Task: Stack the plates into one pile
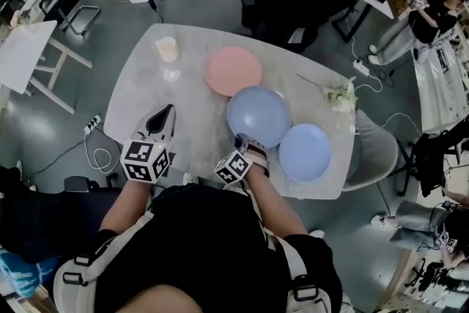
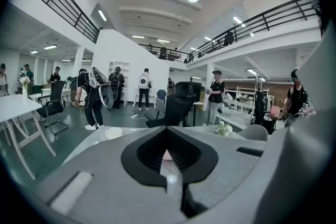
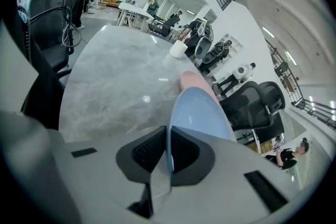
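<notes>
- Tongs seen from overhead: right gripper [image 1: 246,146] pinches the near rim of the middle blue plate [image 1: 258,116], which sits between the pink plate [image 1: 233,70] and the second blue plate [image 1: 304,152].
- Left gripper view: left gripper [image 2: 167,140] has its jaws closed together, with nothing held.
- Right gripper view: the jaws are clamped on that plate's edge.

The table [image 1: 139,95] is pale grey with faint marbling. Toward its far edge lies a salmon-pink plate [image 1: 233,70]. The middle plate [image 1: 258,116] and the plate by the near right edge [image 1: 305,152] are both soft periwinkle blue. The cup [image 1: 168,48] near the far left corner is cream. The left gripper [image 2: 167,139] and the right gripper [image 3: 169,139] are grey with black pads, and their cubes bear black-and-white square markers.
</notes>
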Demonstrator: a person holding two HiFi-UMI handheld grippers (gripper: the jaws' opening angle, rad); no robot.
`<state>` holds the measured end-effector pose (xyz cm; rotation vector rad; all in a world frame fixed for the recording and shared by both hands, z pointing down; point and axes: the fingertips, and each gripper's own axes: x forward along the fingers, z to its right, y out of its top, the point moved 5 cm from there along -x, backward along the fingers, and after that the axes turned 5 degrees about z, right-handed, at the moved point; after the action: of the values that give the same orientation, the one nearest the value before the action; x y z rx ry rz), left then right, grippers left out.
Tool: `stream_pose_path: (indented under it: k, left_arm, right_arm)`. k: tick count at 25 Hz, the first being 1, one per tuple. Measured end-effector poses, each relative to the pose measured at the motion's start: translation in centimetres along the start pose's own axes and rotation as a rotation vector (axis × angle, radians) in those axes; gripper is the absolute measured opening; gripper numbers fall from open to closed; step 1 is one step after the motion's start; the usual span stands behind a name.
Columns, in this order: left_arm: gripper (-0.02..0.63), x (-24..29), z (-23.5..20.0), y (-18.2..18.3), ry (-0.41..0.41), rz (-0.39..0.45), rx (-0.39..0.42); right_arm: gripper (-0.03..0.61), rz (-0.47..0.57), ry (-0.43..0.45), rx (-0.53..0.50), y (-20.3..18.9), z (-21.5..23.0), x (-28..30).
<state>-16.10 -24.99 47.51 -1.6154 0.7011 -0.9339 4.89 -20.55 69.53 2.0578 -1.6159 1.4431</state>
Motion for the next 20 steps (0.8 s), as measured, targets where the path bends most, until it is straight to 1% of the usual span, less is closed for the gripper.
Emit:
stream_pose_path:
  k: [4,9,14,20]
  left_arm:
    - [0.003,0.0,-0.2,0.3,-0.006,0.004,0.006]
    - [0.003,-0.3,-0.6,0.3,0.004,0.011,0.009]
    - [0.003,-1.6,-1.7,0.1,0.040,0.015,0.005]
    - [0.003,-3.6,-3.7,-0.4,0.122,0.017,-0.016]
  right_arm:
    - [0.026,0.049,-0.060,-0.014,2.0,2.1,-1.0]
    - [0.026,0.110,-0.102,-0.081,4.4,4.2,-1.5]
    - [0.026,0.154,-0.102,-0.157,6.8,5.3,-0.3]
    - [0.026,0.195,-0.086,-0.249,10.1,6.1,2.8]
